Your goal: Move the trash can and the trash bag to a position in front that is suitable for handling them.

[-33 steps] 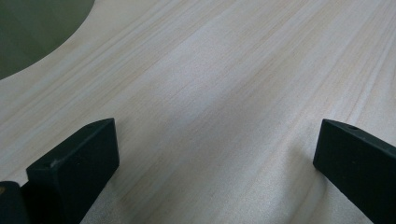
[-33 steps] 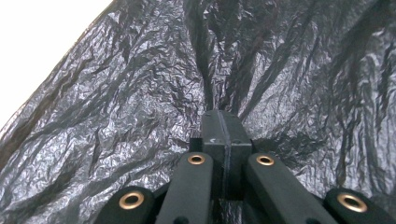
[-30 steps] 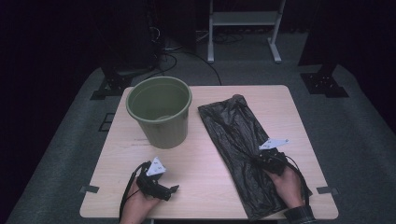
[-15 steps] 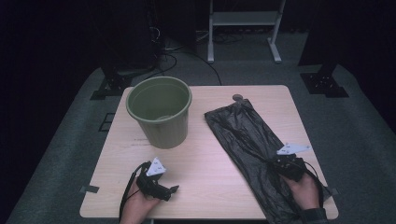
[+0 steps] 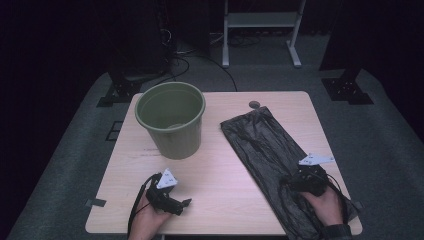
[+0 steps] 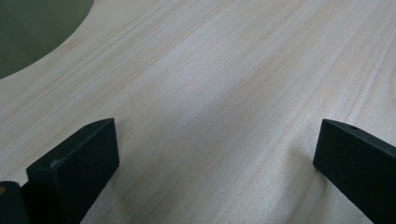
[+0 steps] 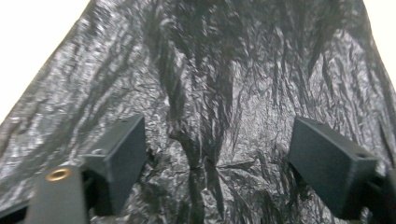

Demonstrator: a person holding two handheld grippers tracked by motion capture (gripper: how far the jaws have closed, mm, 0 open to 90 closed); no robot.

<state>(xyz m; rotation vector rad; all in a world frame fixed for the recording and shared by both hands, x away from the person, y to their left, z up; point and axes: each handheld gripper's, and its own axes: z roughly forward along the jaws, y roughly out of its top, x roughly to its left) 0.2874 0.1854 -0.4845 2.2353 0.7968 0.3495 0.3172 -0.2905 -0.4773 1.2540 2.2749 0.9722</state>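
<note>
1. Black bag (image 5: 272, 160) lies flat along the right side of the worktop (image 5: 225, 170), stretched from mid-back to the front edge.
2. Right gripper (image 7: 217, 158): fingers (image 7: 123, 154) just opened, now wide apart, crinkled bag film under and between them, not pinched.
3. Left gripper (image 6: 215, 158): fingers apart over bare wood, well apart from the bag.
4. High view adds the green bucket (image 5: 171, 119) left of the bag; the left gripper view catches just its edge.
</note>
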